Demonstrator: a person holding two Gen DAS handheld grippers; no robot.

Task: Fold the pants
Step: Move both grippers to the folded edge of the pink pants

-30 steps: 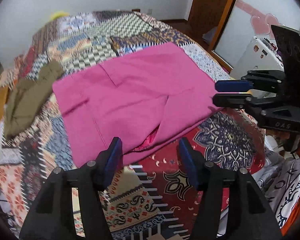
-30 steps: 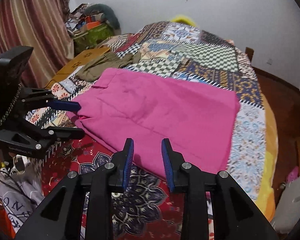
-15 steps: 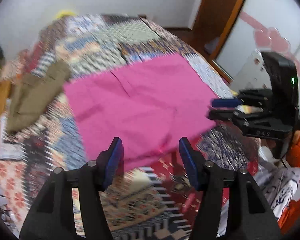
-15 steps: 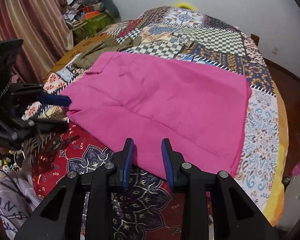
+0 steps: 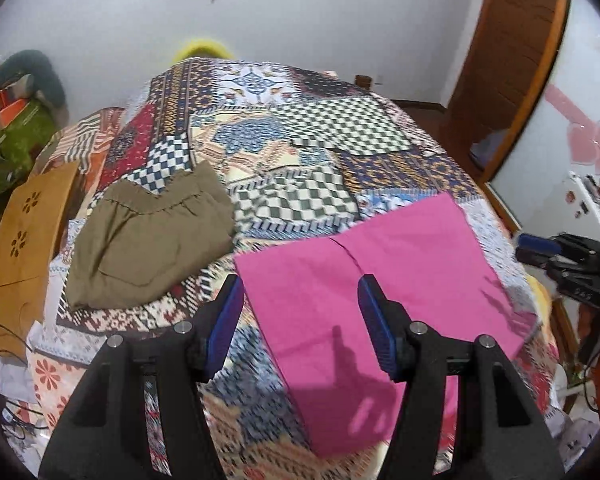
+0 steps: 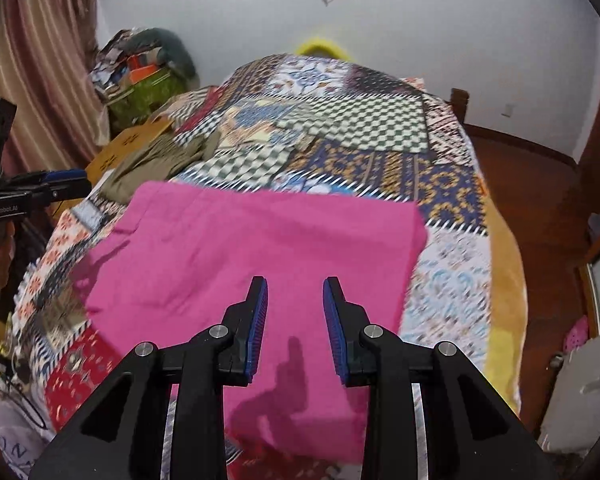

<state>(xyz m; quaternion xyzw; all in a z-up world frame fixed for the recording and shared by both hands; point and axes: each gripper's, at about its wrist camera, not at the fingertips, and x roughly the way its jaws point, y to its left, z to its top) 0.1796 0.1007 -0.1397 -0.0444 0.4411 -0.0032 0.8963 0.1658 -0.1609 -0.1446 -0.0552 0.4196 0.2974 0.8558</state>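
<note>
Pants (image 5: 380, 292), pink, lie flat on the patchwork bed (image 5: 320, 136) as a folded rectangle; left view has swung toward the olive garment (image 5: 148, 236), left gripper (image 5: 300, 320) parted, empty, hovering above the cloth. Right view: right gripper (image 6: 294, 328) narrowly parted, empty, now over the pants' near half, suggesting regrasp for another fold.

Both wrist views look steeply down from near bed end toward far wall; shared: pink pants (image 5: 380, 280) (image 6: 240, 264), patchwork bedspread (image 5: 300, 152) (image 6: 360, 136).
</note>
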